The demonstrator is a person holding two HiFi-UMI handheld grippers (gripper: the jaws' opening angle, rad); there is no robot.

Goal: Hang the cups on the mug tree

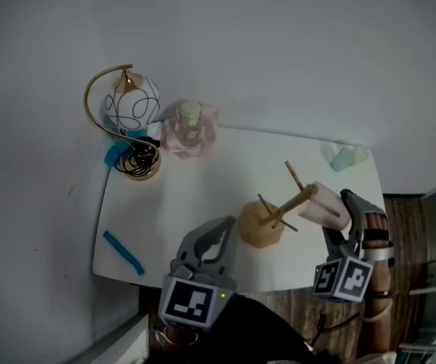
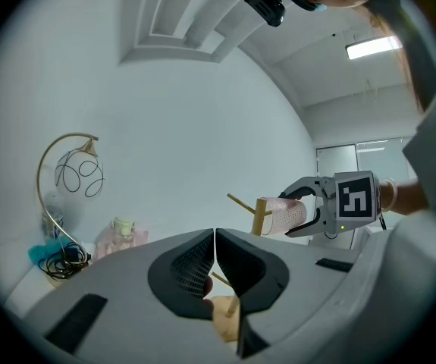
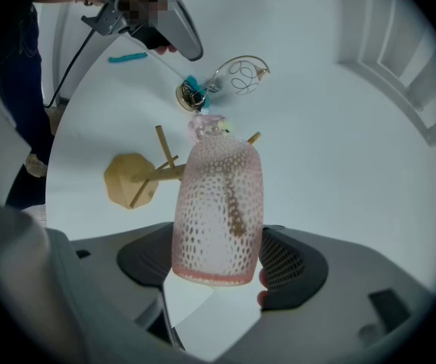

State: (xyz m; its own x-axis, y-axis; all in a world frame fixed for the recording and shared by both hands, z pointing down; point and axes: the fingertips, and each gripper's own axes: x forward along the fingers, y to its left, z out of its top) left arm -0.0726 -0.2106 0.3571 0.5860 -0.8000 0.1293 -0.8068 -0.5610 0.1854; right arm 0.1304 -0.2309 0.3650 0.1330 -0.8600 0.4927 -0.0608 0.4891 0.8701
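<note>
The wooden mug tree (image 1: 267, 222) stands on the white table (image 1: 202, 196), near its front edge. My right gripper (image 1: 337, 212) is shut on a pink dotted cup (image 1: 324, 205), held on its side against the tip of an upper peg (image 1: 297, 199). In the right gripper view the cup (image 3: 218, 203) fills the space between the jaws of that gripper (image 3: 218, 268), and a brown peg shows through its wall. My left gripper (image 1: 206, 249) hovers just left of the tree's base; its jaws (image 2: 214, 260) are shut and hold nothing. A second pink cup (image 1: 191, 131) stands at the back, a pale green cup (image 1: 344, 158) at the back right.
A gold-framed globe ornament (image 1: 127, 112) with black cable and a blue object stands at the table's back left corner. A blue strip (image 1: 123, 252) lies near the front left edge. The white wall runs behind the table; wooden floor shows to the right.
</note>
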